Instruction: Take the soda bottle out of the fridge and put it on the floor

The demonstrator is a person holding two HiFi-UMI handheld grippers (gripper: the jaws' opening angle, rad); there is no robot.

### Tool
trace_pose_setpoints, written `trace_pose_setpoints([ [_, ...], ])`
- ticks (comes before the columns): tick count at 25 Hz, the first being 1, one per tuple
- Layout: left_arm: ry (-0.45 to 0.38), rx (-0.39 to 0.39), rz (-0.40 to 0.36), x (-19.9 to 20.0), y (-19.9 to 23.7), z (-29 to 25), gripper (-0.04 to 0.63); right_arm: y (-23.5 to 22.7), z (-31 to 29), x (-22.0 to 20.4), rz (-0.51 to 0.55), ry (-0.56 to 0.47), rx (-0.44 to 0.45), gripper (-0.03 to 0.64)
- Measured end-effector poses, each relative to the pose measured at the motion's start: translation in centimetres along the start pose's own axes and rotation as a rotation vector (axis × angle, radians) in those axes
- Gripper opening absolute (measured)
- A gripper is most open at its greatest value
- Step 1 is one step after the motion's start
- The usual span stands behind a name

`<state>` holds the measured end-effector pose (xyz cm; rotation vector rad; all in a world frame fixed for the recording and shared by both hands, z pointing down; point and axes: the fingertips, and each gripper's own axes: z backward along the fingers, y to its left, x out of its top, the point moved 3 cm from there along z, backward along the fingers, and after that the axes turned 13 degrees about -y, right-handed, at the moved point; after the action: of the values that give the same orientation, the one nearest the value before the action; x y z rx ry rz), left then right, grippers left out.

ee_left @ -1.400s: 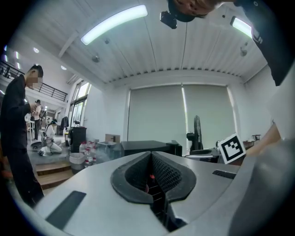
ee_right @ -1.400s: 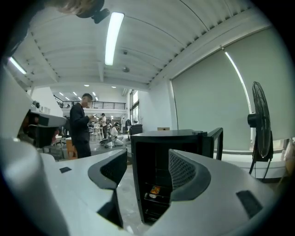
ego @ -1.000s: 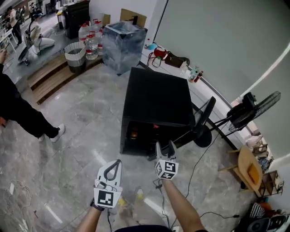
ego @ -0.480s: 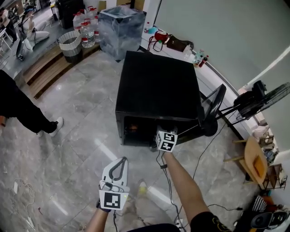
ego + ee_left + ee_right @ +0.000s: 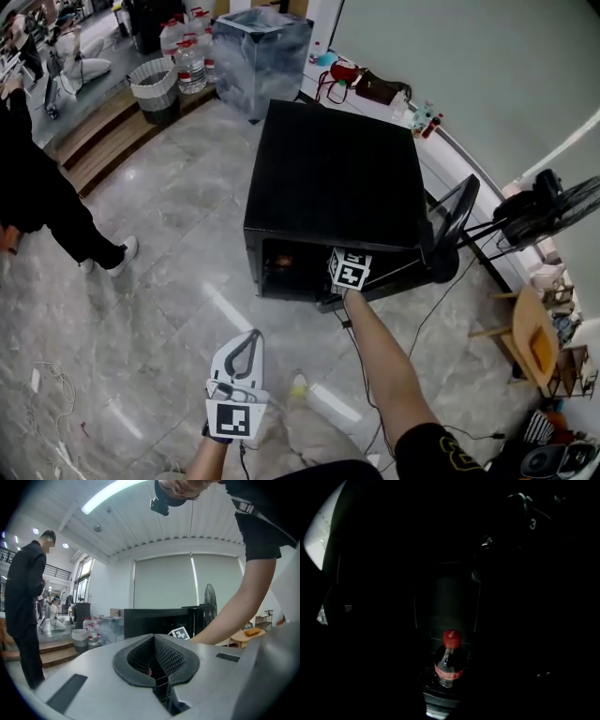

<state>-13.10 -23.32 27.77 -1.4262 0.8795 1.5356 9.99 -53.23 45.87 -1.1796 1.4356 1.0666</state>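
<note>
A black fridge (image 5: 328, 173) stands on the marble floor with its door (image 5: 452, 223) swung open to the right. My right arm reaches into its dark opening; only the right gripper's marker cube (image 5: 349, 269) shows, the jaws are inside. In the right gripper view a soda bottle (image 5: 450, 660) with a red cap (image 5: 451, 638) and red label stands upright ahead in the dark, untouched. The right jaws are closing and are lost in the darkness. My left gripper (image 5: 247, 337) hangs low over the floor, shut and empty (image 5: 154, 667).
A person in black (image 5: 42, 192) stands at the left. A bin (image 5: 155, 89), water bottles (image 5: 187, 61) and a wrapped crate (image 5: 261, 47) stand behind the fridge. A fan (image 5: 562, 206), a wooden stool (image 5: 530, 342) and floor cables (image 5: 412, 328) lie to the right.
My right gripper has gone forward from in front of the fridge into its opening. The left gripper has stayed low near my body. The view has shifted closer over the fridge.
</note>
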Motion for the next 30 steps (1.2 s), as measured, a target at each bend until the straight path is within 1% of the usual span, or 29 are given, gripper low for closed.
trace_pose_setpoints([
  [1,0.007,0.031,0.047,-0.3,0.1,0.2,0.018,0.0,-0.2,-0.1,0.007,0.004,-0.005,0.225],
  [2,0.007,0.034,0.046,-0.4,0.1,0.2,0.018,0.0,-0.5,-0.2,0.017,0.005,-0.009,0.225],
  [4,-0.002,0.004,-0.016,-0.3,0.3,0.1,0.018,0.1,-0.8,-0.2,0.037,0.001,-0.007,0.225],
  [5,-0.002,0.007,-0.011,-0.4,0.3,0.2,0.018,0.2,-0.9,-0.3,0.046,-0.003,-0.002,0.224],
  [6,0.0,0.015,0.004,-0.6,0.3,0.3,0.018,0.2,-0.9,-0.2,0.055,-0.006,0.001,0.21],
  [9,0.002,0.005,-0.004,-0.7,0.1,0.3,0.018,0.1,-0.8,-0.4,0.08,0.002,-0.001,0.116],
  [10,0.003,0.005,-0.001,-0.8,0.0,0.3,0.018,0.0,-0.7,-0.7,0.084,0.013,-0.002,0.114],
  [12,-0.001,-0.008,-0.022,-0.7,-0.3,0.1,0.018,-0.2,-0.6,-0.9,0.085,0.03,0.001,0.121],
  [14,0.007,0.026,0.04,-0.9,-0.4,0.2,0.018,-0.2,-0.2,-0.8,0.09,0.024,0.016,0.12],
  [16,0.015,0.042,0.072,-1.0,-0.4,0.2,0.018,0.0,0.3,-0.5,0.107,0.013,0.036,0.12],
  [20,0.008,0.027,0.053,-0.6,-0.5,-0.3,0.018,0.5,1.8,0.0,0.113,-0.003,0.074,0.12],
  [25,-0.003,0.021,0.054,0.1,-0.6,-0.3,0.018,1.7,4.8,1.9,0.095,-0.033,0.129,0.12],
  [30,-0.003,-0.013,0.008,1.3,-0.7,0.3,0.018,3.1,9.0,4.8,0.076,-0.063,0.203,0.12],
])
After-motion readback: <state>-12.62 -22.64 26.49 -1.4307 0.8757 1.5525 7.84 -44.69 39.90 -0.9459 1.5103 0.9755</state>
